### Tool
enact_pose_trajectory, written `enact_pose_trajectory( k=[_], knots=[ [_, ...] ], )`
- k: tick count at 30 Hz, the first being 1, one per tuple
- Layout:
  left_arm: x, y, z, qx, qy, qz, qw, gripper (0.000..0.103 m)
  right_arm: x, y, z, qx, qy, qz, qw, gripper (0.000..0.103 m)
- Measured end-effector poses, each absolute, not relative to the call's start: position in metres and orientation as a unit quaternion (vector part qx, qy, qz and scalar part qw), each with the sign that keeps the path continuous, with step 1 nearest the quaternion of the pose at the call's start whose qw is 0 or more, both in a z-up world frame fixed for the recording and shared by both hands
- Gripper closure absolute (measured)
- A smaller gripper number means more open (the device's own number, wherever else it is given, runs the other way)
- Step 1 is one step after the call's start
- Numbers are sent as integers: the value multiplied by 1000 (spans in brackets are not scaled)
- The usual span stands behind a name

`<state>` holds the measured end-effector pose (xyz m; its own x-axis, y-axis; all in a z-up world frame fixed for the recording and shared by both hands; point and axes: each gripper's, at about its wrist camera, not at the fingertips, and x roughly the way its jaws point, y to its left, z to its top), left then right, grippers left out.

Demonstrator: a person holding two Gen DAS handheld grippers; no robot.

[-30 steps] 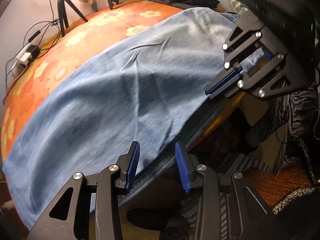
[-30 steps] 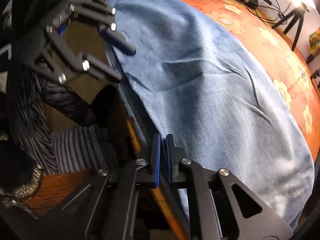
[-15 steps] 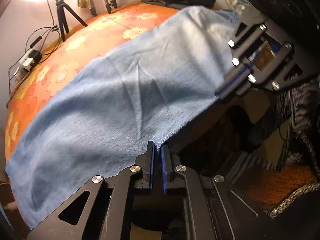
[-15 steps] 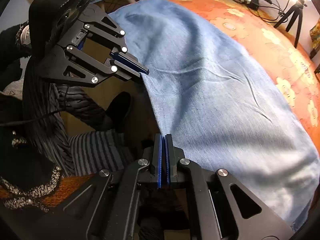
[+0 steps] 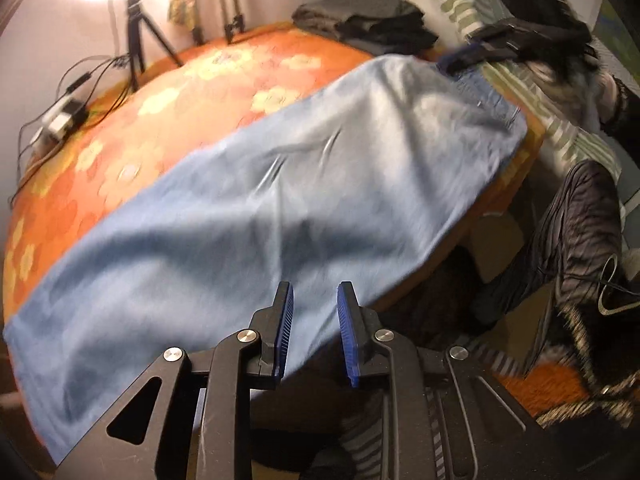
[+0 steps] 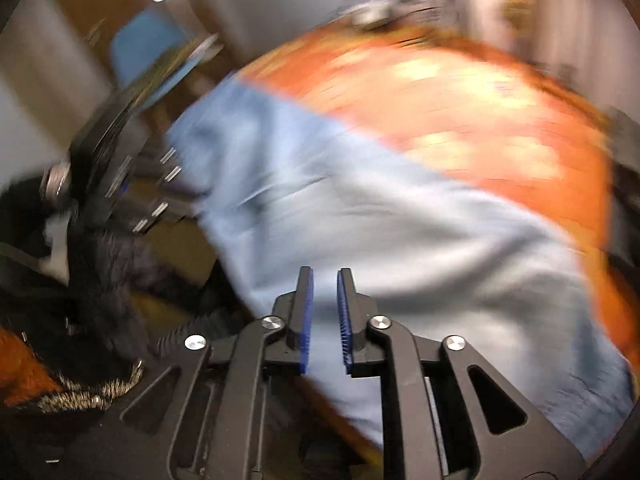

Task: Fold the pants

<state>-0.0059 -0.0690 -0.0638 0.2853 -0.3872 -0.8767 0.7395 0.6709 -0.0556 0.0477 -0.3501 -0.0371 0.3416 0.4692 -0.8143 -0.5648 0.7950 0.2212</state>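
Light blue pants (image 5: 280,200) lie flat and lengthwise folded along the near edge of the orange flowered table (image 5: 192,80). My left gripper (image 5: 314,332) is open and empty just off the pants' near edge. My right gripper (image 6: 324,316) is open and empty over the pants (image 6: 380,232) in its blurred view. In the left wrist view the right gripper (image 5: 472,54) is a dark blur at the far waistband end. In the right wrist view the left gripper (image 6: 132,196) is a blur at the left.
Folded dark clothes (image 5: 368,24) sit at the table's far end. A tripod (image 5: 140,48) and a power strip with cables (image 5: 60,120) stand at the back left. A green striped couch (image 5: 520,92) and my legs (image 5: 572,232) are to the right.
Both grippers have opened and let go of the pants' near edge. The pants now lie flat on the table. Both grippers have pulled back, the right one swinging fast.
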Motion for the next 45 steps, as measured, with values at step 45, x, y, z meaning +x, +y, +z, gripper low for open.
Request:
enact_pose_trajectory(
  k=[45],
  knots=[
    [91, -261, -111, 225, 468, -436, 735, 82, 79, -475, -103, -140, 507, 168, 834, 92]
  ],
)
